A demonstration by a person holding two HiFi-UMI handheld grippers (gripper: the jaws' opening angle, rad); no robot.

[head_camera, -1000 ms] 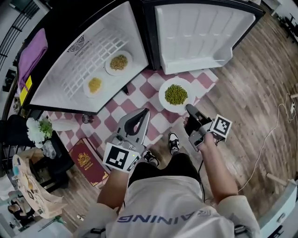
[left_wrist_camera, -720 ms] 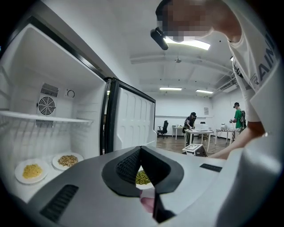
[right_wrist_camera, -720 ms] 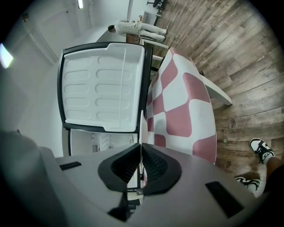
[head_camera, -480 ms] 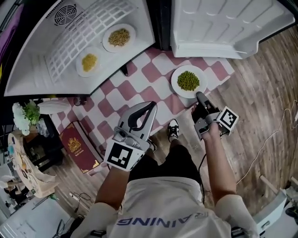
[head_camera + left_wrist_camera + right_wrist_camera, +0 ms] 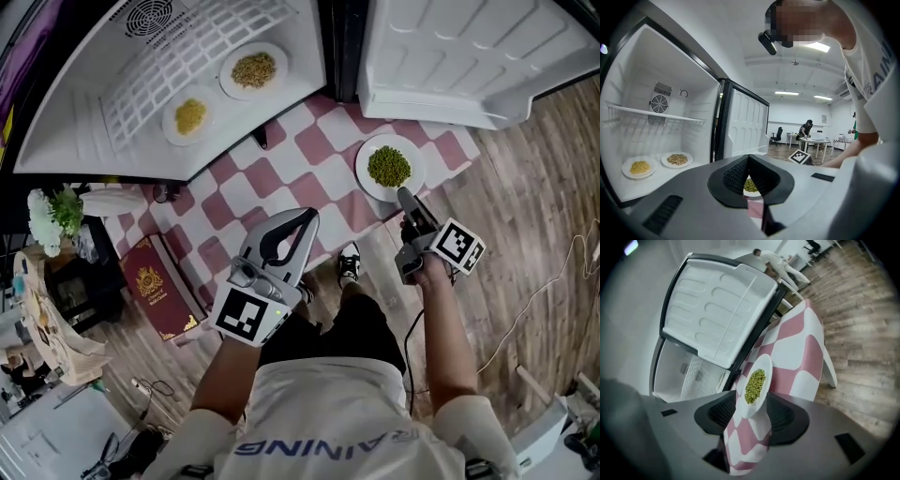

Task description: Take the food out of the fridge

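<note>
Green peas plate sat on the checked cloth outside the fridge, near rim between the right gripper's jaws. These had just been opening and stood wide, pads off it. Left gripper was closed tip to tip, empty. Yellow plate and brown-grain plate sat inside the fridge, up-left of both grippers. The left one was nearer, so likely the next reach.

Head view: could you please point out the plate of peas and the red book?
Plate of peas point(image 5: 389, 141), head view, top rim.
Red book point(image 5: 159, 289), head view, cover middle.
</note>
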